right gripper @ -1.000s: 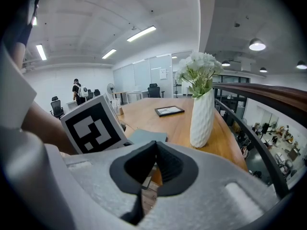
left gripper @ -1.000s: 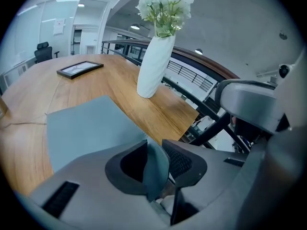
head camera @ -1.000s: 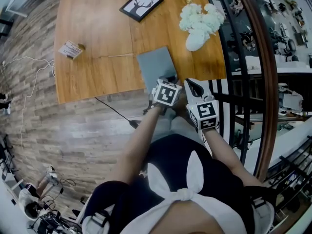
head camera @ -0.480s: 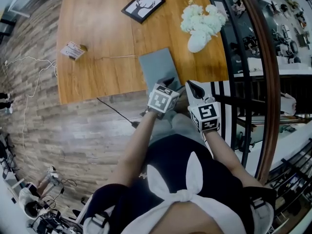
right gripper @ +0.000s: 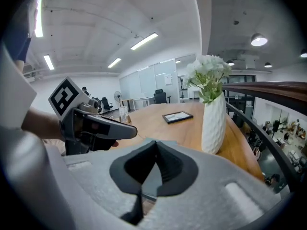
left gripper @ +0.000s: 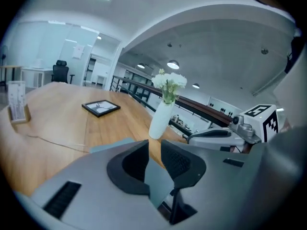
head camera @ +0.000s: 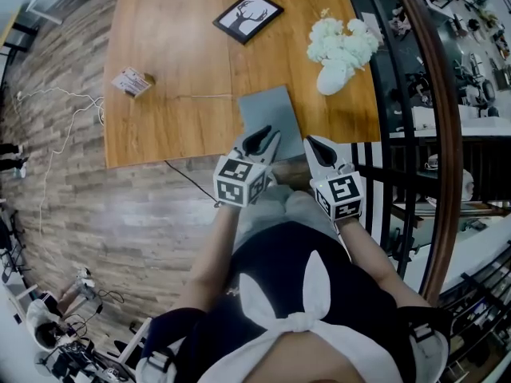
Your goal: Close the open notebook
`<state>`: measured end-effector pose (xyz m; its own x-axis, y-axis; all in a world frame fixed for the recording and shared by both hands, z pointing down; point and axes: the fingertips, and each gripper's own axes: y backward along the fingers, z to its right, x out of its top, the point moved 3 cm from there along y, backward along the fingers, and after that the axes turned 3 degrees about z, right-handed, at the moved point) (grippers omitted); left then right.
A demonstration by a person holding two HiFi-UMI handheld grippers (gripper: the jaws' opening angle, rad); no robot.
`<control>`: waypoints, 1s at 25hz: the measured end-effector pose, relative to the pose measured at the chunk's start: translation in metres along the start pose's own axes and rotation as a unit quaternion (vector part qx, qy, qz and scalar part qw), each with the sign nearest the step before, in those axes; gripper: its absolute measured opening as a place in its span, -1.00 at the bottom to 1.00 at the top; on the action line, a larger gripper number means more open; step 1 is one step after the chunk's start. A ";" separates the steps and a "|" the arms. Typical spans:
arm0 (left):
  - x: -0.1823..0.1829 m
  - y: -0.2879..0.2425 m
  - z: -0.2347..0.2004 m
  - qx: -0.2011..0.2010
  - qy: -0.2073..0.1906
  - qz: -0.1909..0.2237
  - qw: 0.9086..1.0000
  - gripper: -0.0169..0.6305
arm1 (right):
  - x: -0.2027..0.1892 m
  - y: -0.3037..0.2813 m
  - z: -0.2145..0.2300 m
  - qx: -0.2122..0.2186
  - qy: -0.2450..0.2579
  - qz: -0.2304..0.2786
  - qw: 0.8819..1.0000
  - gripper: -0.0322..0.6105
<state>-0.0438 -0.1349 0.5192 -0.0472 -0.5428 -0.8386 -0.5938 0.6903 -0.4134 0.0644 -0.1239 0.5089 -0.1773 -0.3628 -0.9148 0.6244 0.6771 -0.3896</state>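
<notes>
The left tool [head camera: 267, 134] has lifted off the grey notebook [head camera: 270, 112] and drawn back since a second ago, and its marker cube now sits further left. Its jaws have just been closing and stand slightly apart with nothing between them. The notebook lies closed and flat on the wooden surface [head camera: 172, 70], by the edge nearest the person, with the left tool's tips over its near end. The right tool [head camera: 311, 142], jaws together and empty, is just beside the notebook's near right corner.
</notes>
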 end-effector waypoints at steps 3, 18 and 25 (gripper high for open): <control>0.017 0.014 0.000 0.008 -0.017 0.022 1.000 -0.81 | 0.011 0.000 -0.005 0.009 -0.003 0.011 1.000 -0.91; 0.033 0.034 0.010 0.013 -0.025 0.042 0.999 -0.90 | 0.035 0.004 -0.020 0.028 -0.008 0.022 0.999 -0.91; 0.023 0.033 0.005 0.008 -0.023 0.039 0.999 -0.90 | 0.030 -0.001 -0.020 0.027 -0.007 0.015 1.000 -0.91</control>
<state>-0.0608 -0.1220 0.4840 -0.0553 -0.4641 -0.8841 -0.5763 0.7379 -0.3513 0.0433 -0.1224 0.4791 -0.1478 -0.3529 -0.9239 0.6688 0.6525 -0.3562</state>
